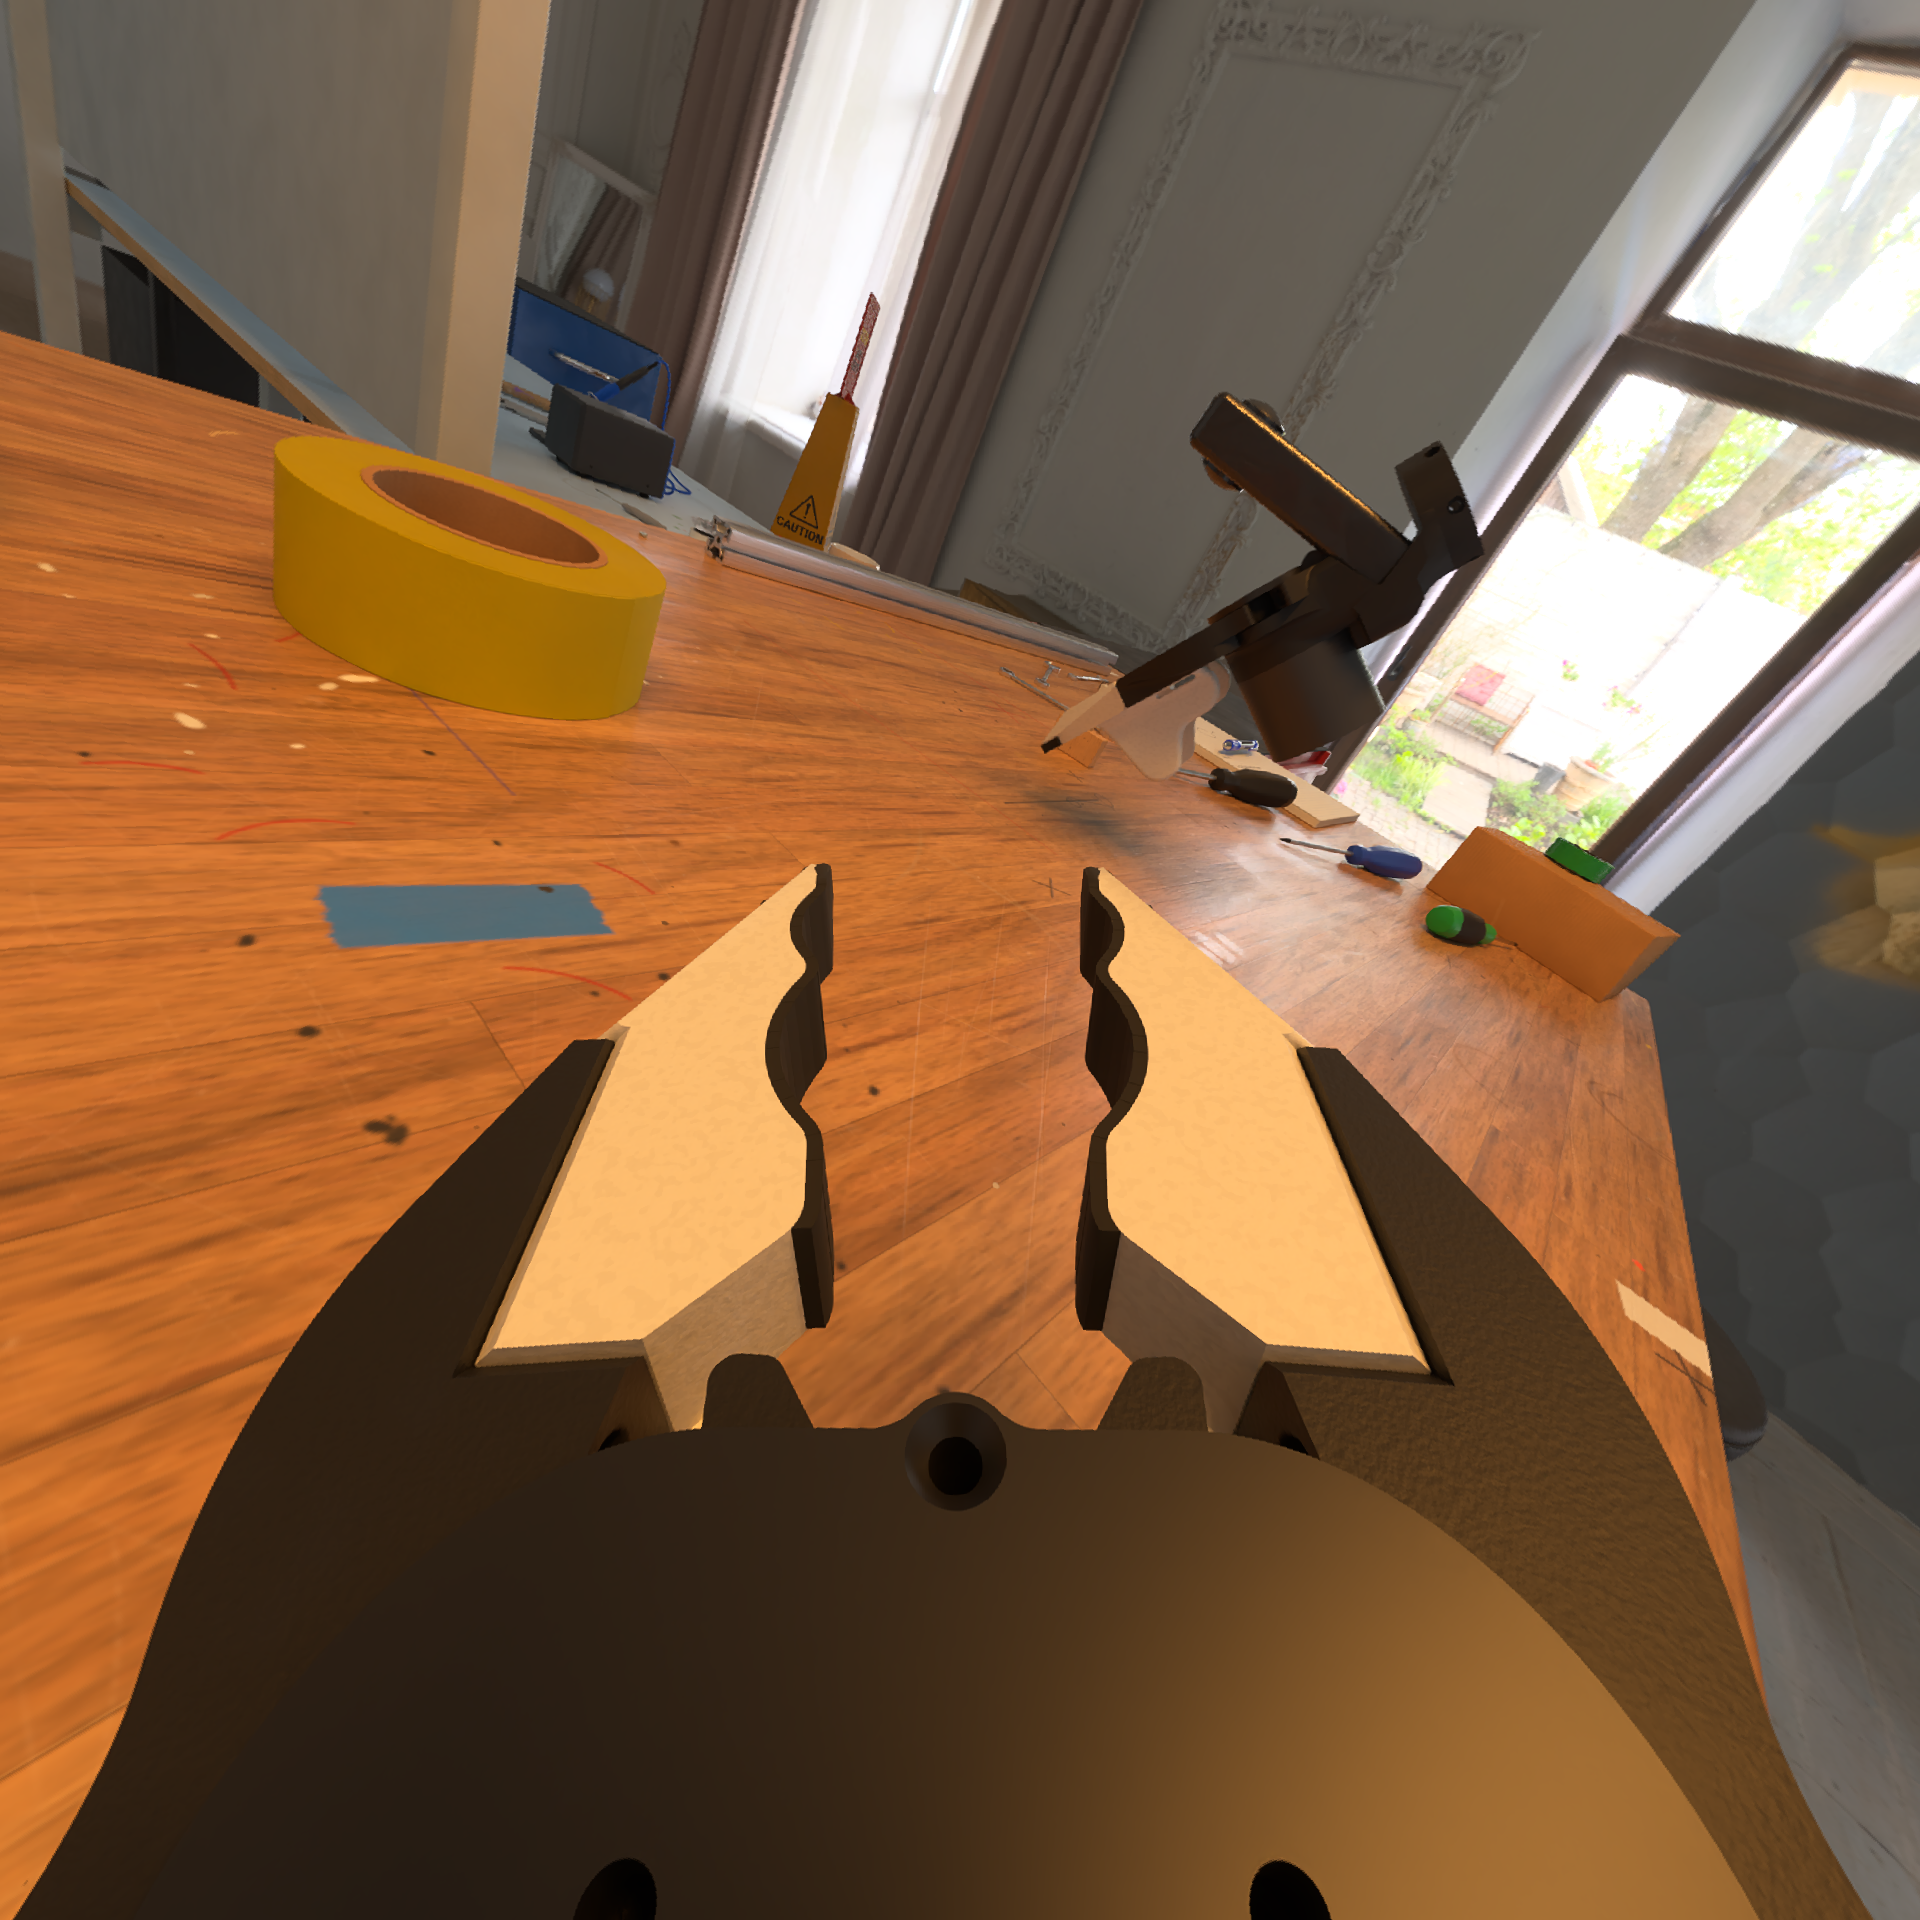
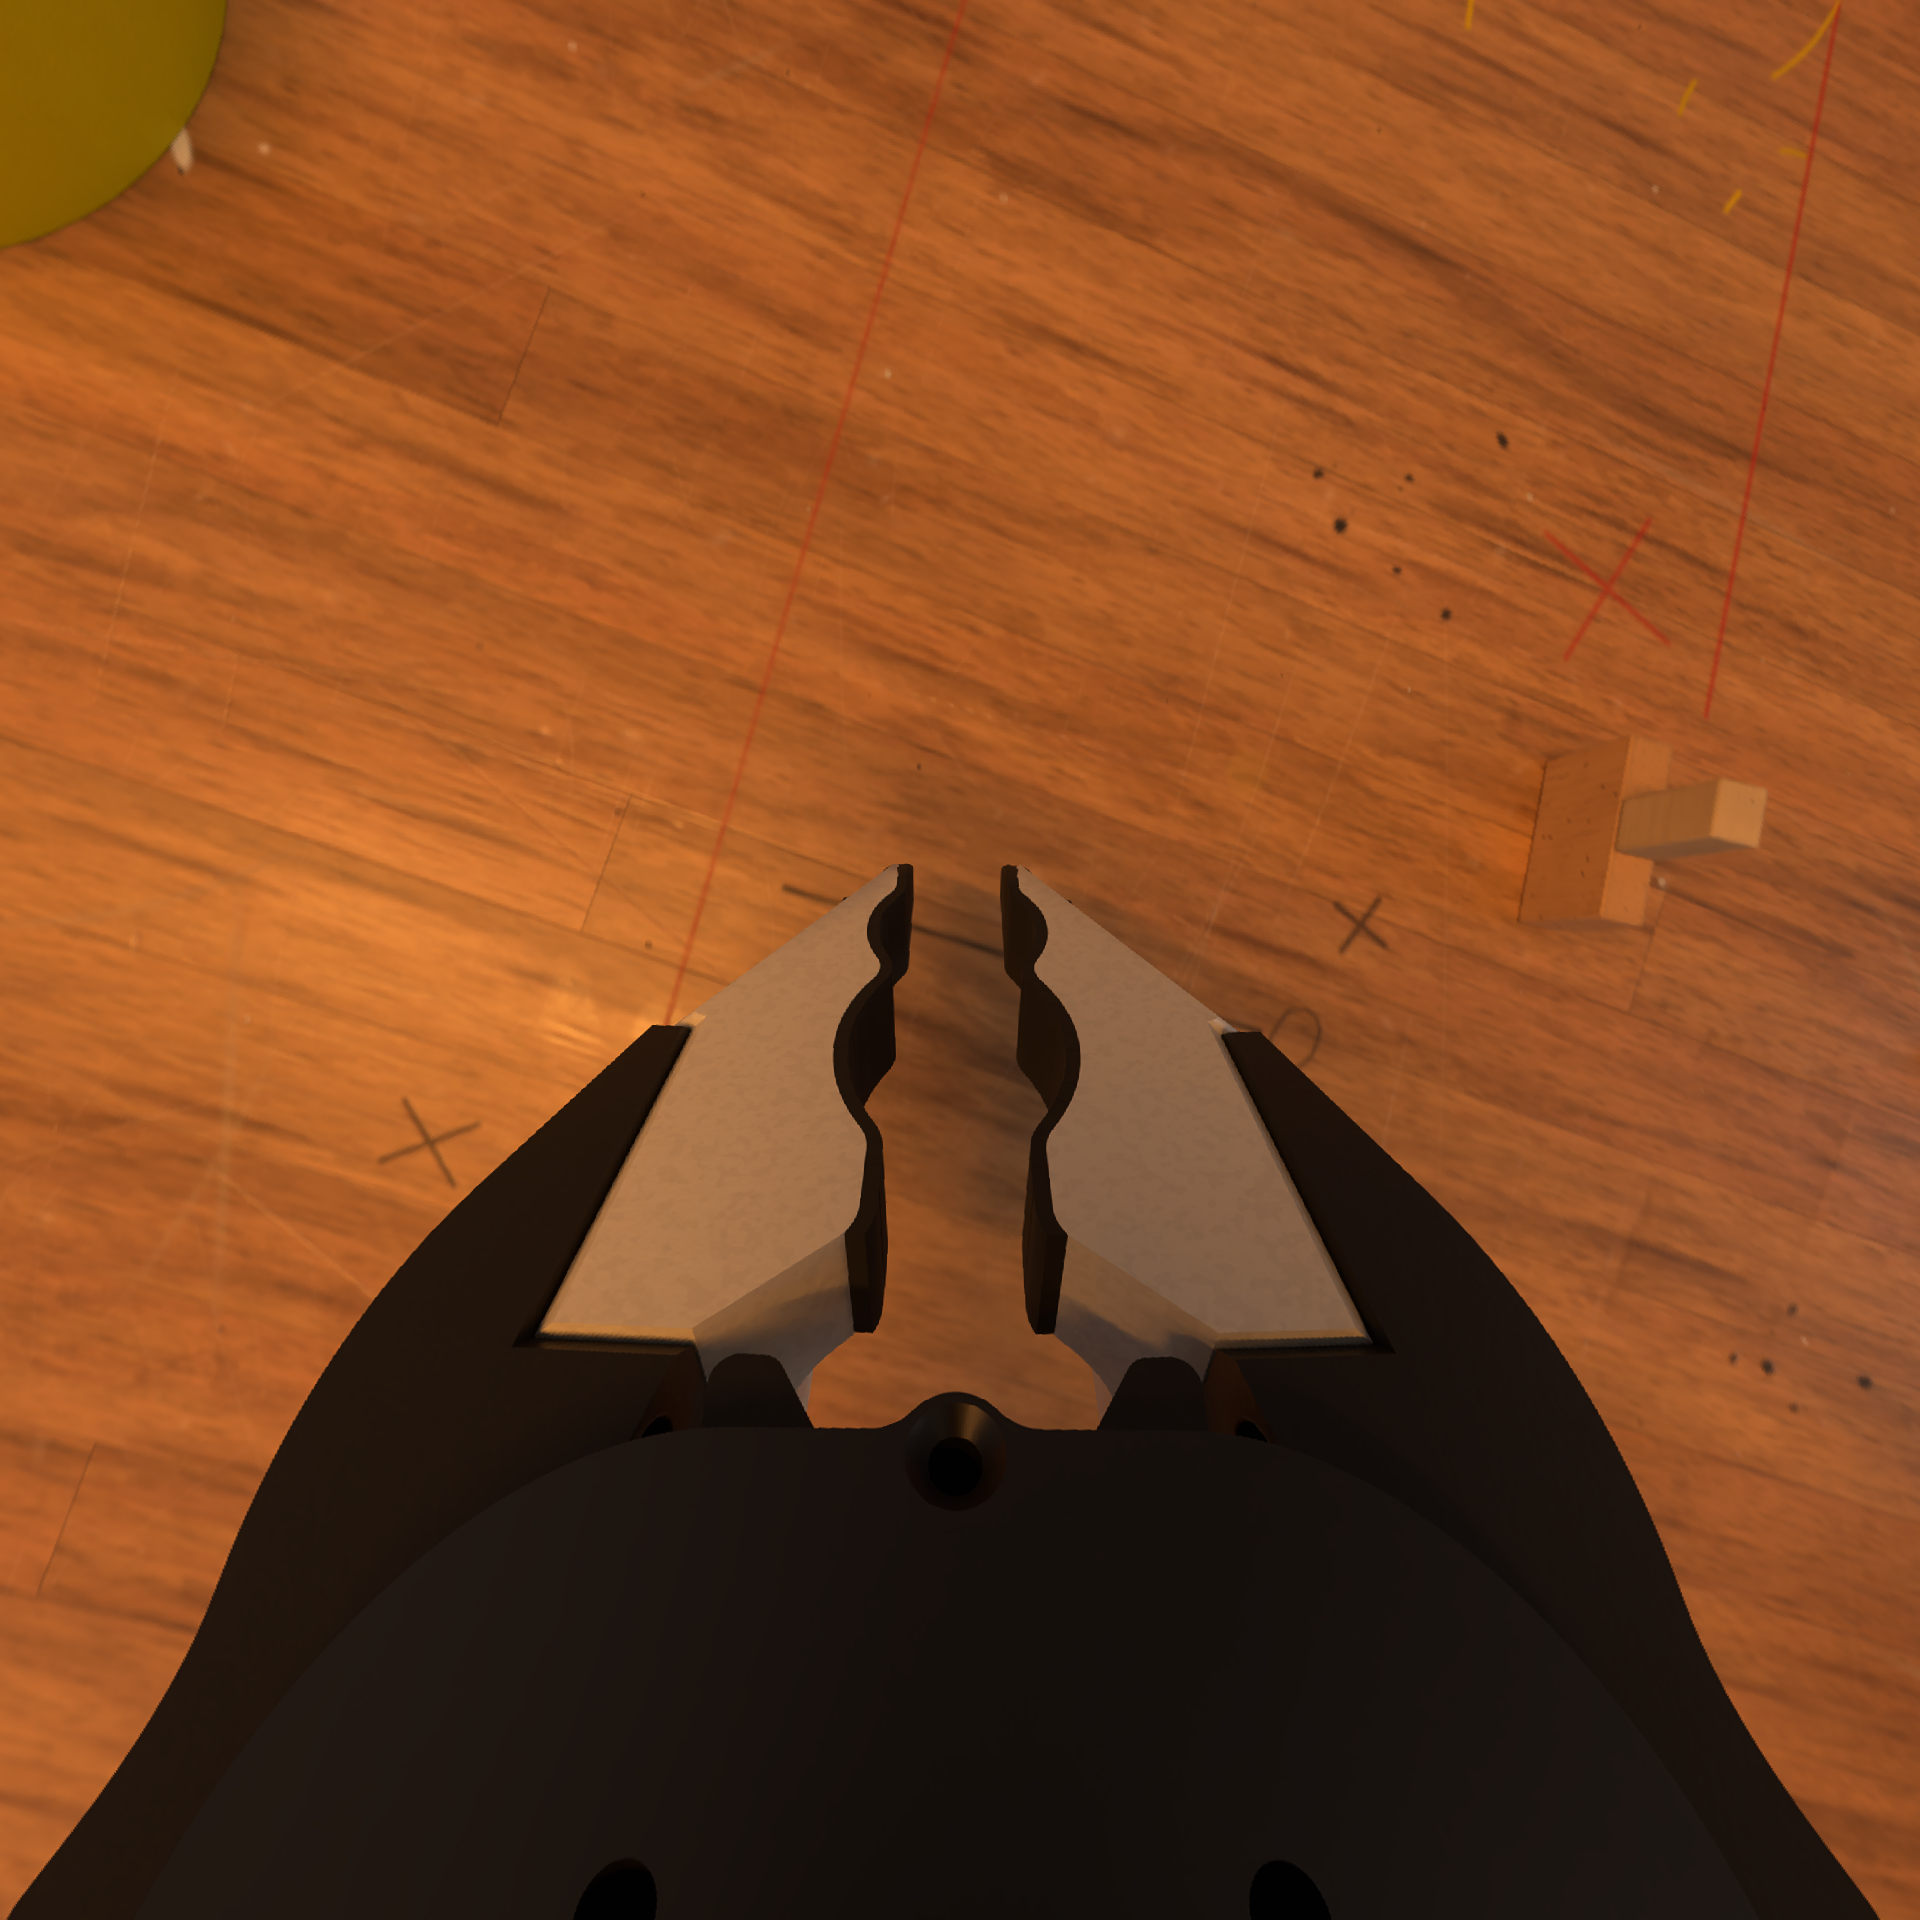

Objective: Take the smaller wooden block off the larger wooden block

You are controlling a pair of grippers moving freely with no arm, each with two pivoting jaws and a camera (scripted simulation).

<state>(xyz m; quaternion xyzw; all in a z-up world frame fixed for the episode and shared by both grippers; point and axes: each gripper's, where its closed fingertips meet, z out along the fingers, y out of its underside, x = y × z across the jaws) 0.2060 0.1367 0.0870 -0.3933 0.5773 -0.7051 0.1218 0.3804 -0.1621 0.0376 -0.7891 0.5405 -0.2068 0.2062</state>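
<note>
Well, both claws are empty. The right claw [image 2: 956,883] looks straight down at the wooden surface [image 2: 520,623] with its jaws parted a little and nothing between them. The smaller wooden block [image 2: 1694,819] sits on the larger wooden block [image 2: 1574,836] off at about three o'clock from its tips, well apart from them. The left claw [image 1: 956,883] hangs released too, jaws wider, pointing across the surface toward a yellow tape roll [image 1: 457,582] at ten o'clock. To my eye the small block is light, stiff and dry, unlikely to crush. I would pinch it across its two long side faces, above the lower block, and lift straight so the bottom one is not dragged.
</note>
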